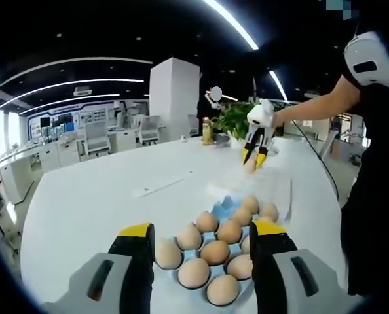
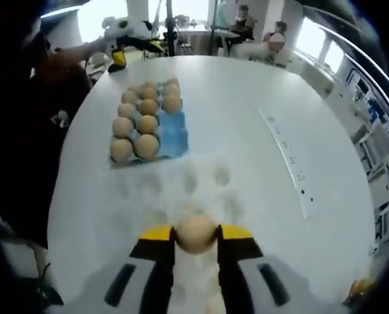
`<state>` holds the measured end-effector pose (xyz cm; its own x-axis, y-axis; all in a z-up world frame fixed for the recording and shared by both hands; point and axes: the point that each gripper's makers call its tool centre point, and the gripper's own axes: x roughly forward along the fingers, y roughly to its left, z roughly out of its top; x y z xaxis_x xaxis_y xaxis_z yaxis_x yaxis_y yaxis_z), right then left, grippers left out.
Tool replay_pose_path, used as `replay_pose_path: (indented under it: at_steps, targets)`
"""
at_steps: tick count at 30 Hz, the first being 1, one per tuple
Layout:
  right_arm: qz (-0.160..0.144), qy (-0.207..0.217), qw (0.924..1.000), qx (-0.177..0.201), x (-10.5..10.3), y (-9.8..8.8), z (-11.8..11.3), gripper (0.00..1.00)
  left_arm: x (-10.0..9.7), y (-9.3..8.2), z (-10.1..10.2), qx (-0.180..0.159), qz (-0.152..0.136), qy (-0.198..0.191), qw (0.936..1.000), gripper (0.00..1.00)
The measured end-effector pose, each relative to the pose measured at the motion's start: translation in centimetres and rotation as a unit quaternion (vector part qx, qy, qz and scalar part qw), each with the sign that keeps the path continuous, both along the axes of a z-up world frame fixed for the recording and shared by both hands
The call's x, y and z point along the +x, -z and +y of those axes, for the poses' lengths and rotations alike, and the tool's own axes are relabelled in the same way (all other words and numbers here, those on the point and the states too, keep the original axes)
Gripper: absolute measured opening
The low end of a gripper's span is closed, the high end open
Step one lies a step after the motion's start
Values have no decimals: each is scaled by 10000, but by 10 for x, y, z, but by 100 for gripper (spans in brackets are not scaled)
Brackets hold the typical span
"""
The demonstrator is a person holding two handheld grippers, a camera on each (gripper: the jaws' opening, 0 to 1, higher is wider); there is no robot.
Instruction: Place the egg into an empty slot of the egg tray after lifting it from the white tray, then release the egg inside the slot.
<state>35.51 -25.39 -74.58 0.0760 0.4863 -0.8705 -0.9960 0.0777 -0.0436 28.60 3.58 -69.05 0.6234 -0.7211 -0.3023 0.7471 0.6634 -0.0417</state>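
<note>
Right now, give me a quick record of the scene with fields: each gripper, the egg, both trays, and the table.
right gripper: yellow-tipped right gripper, shut on a brown egg
left gripper: yellow-tipped left gripper, open, holding nothing, hovering near the blue tray
egg tray: blue egg tray, mostly filled with brown eggs, empty slots along one side
white tray: white moulded tray, under the held egg, slots in view empty
table: round white table, long clear ruler lying on it

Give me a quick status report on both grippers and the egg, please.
Right gripper shut on brown egg over white tray. Left gripper open, empty, above blue egg tray. Empty slots along the blue tray's right side; path unobstructed.
</note>
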Motion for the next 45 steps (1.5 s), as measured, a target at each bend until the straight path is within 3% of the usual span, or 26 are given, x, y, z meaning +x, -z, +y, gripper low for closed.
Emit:
replay_pose_path:
  at_steps: [12,45]
  targets:
    - [95,-357,9991,207,-5,1,40,25,1,1,3,-13,-3,-17,10000,59]
    - [169,-1022,9936,461,-15,5,113,25,0,2,6,-27,8,-53,10000,59]
